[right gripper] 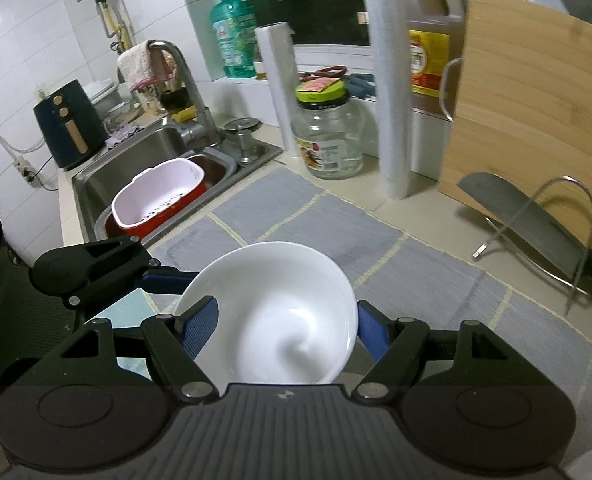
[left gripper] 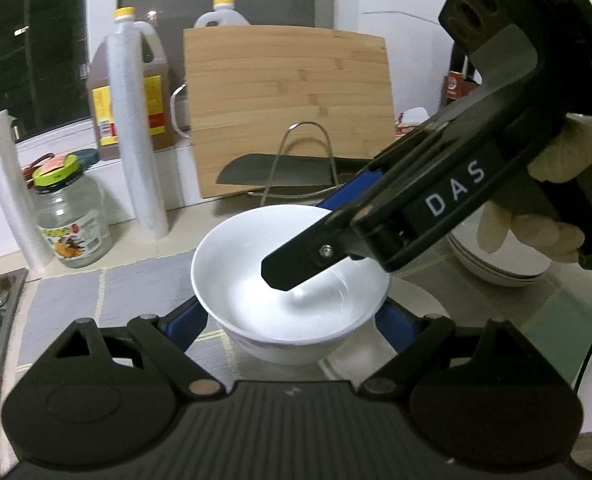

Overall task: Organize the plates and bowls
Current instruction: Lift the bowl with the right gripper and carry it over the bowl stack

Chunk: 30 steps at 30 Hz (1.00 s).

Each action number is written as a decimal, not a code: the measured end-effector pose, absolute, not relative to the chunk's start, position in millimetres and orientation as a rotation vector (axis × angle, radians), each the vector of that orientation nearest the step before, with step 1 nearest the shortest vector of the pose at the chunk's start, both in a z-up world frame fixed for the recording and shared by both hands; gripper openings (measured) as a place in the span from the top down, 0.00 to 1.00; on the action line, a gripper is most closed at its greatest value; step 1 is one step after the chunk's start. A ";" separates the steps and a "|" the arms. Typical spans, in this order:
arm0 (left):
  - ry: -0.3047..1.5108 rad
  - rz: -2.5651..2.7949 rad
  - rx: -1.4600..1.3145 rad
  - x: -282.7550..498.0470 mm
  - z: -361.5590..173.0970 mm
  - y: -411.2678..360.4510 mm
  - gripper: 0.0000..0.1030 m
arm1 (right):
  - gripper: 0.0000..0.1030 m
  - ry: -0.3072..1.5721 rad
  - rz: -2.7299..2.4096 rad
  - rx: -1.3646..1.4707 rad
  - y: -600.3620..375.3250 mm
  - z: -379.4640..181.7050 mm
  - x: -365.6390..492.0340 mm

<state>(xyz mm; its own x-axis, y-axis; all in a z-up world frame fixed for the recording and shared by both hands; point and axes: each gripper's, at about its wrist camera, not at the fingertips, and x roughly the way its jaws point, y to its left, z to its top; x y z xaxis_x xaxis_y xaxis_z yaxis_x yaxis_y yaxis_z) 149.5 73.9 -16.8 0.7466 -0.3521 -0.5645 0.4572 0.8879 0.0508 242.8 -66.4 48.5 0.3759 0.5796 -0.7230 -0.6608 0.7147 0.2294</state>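
Note:
A white bowl hangs tilted above the grey mat, held by both grippers. My left gripper is shut on its lower body, a blue pad on each side. My right gripper comes in from the right and is shut on the bowl; one black finger lies over the inside and a blue pad sits behind the far rim. In the right wrist view the bowl fills the gap of my right gripper, and a left gripper finger touches its left side. A stack of white bowls stands at the right.
A bamboo cutting board leans at the back, with a cleaver resting in a wire rack. A glass jar, two white rolls and an oil jug line the back. The sink with a pink colander lies left.

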 end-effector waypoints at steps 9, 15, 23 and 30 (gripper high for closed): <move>0.585 -0.513 0.203 145.3 -19.9 50.6 0.12 | 0.23 0.891 0.730 -0.083 -95.2 45.8 227.8; 0.602 -0.558 0.206 143.3 -25.5 37.3 0.12 | 0.23 0.906 0.694 -0.074 -111.0 42.9 218.6; 0.624 -0.596 0.229 138.9 -33.4 25.0 0.12 | 0.23 0.931 0.658 -0.053 -124.9 32.8 209.5; 0.637 -0.598 0.245 137.6 -38.6 24.6 0.12 | 0.23 0.951 0.651 -0.043 -125.8 23.0 208.1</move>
<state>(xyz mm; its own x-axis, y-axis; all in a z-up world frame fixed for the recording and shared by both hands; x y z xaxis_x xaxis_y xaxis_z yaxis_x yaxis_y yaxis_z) 137.6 24.6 -38.6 0.6436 -0.4461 -0.6219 0.5920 0.8052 0.0351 208.1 -125.8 23.0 0.4064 0.4980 -0.7661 -0.5342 0.8097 0.2430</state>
